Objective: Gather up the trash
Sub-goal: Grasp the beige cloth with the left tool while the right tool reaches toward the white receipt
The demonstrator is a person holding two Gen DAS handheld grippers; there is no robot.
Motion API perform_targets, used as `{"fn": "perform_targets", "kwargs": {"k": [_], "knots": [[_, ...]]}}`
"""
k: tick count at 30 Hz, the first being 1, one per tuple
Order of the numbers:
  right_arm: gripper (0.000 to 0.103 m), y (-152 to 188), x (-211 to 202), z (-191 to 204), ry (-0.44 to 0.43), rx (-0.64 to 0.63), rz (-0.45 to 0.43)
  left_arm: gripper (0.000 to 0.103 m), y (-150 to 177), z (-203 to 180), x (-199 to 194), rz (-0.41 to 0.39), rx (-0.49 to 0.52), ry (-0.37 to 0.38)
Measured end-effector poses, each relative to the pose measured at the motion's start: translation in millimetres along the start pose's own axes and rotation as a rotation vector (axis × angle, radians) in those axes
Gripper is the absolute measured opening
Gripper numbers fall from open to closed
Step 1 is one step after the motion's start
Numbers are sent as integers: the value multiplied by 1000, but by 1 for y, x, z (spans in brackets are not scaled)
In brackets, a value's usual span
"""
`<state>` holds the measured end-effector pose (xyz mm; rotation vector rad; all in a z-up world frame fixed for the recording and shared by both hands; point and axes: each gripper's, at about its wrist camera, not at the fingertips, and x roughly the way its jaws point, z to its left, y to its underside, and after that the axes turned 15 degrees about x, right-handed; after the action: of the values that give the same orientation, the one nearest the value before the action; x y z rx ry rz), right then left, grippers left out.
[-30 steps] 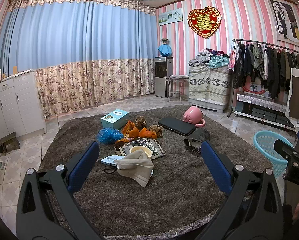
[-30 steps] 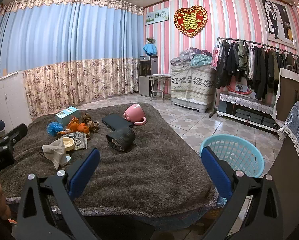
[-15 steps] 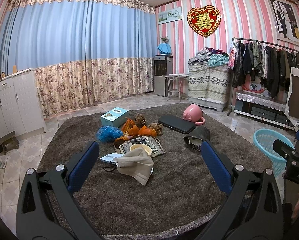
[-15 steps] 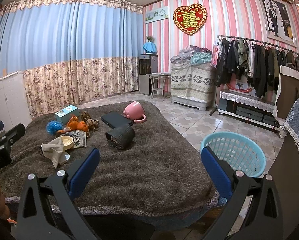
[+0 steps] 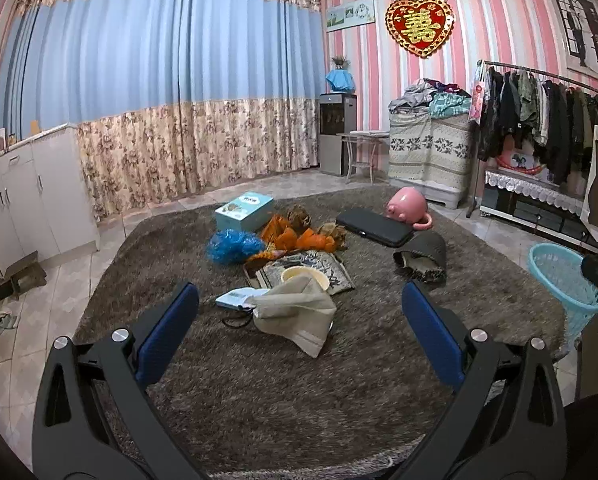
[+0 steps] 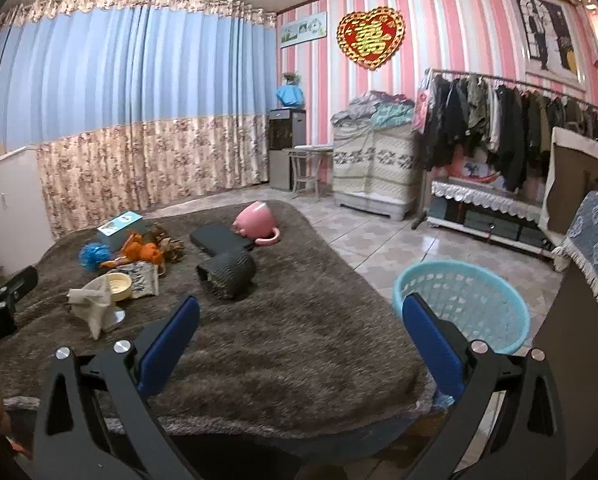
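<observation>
A pile of trash lies on the brown shaggy table cover [image 5: 283, 392]: a beige crumpled cloth bag [image 5: 295, 312] over a cream bowl [image 5: 303, 274], a blue plastic wad [image 5: 233, 246], orange peels [image 5: 299, 238] and a printed wrapper [image 5: 331, 268]. A light blue basket [image 6: 465, 306] stands on the floor to the right. My left gripper [image 5: 299, 332] is open and empty, just short of the beige bag. My right gripper [image 6: 299, 344] is open and empty over the cover's right part, the basket beyond its right finger.
A teal box [image 5: 243, 210], a black case [image 5: 373, 227], a tipped pink mug [image 5: 409, 210] and a dark slipper [image 5: 423, 258] also lie on the cover. White cabinets [image 5: 27, 196] stand left, a clothes rack [image 6: 511, 128] right.
Both grippers have drifted slightly; the left view has closed in a little on the pile. The right view has turned slightly toward the basket. Both stay open and empty.
</observation>
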<state>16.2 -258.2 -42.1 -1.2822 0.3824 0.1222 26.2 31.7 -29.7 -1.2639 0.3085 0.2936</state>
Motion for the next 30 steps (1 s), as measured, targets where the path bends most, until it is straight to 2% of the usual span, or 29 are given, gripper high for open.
{"fn": "perform_targets", "kwargs": {"k": [5,9,13,20,22,24,25,26,27,28,30], "knots": [[99,1,17,-3,13,3,37,98,6,2,20,40,1,6],[99,5,35,-2,91,-35,53,98,6,2,41,62,37,3],[99,5,52,-2,68,-47,108,98,7,5,67,88,47,-34],[99,4,77,-6,25,-8,163,97,13,-2,117,162,82,-16],[99,3,85,-8,11,16,189,86,20,-1,131,193,74,20],[99,4,91,-7,0,34,211,62,25,-1,141,227,71,49],[99,6,94,-5,0,36,217,59,27,1,144,236,66,55],[99,7,96,-4,-1,34,221,48,28,3,145,230,60,63],[99,8,99,-3,-2,29,227,26,28,5,143,226,60,74],[99,10,101,-2,-6,25,235,16,27,7,142,225,62,88],[99,14,106,3,-15,22,250,5,26,14,139,217,42,109]]}}
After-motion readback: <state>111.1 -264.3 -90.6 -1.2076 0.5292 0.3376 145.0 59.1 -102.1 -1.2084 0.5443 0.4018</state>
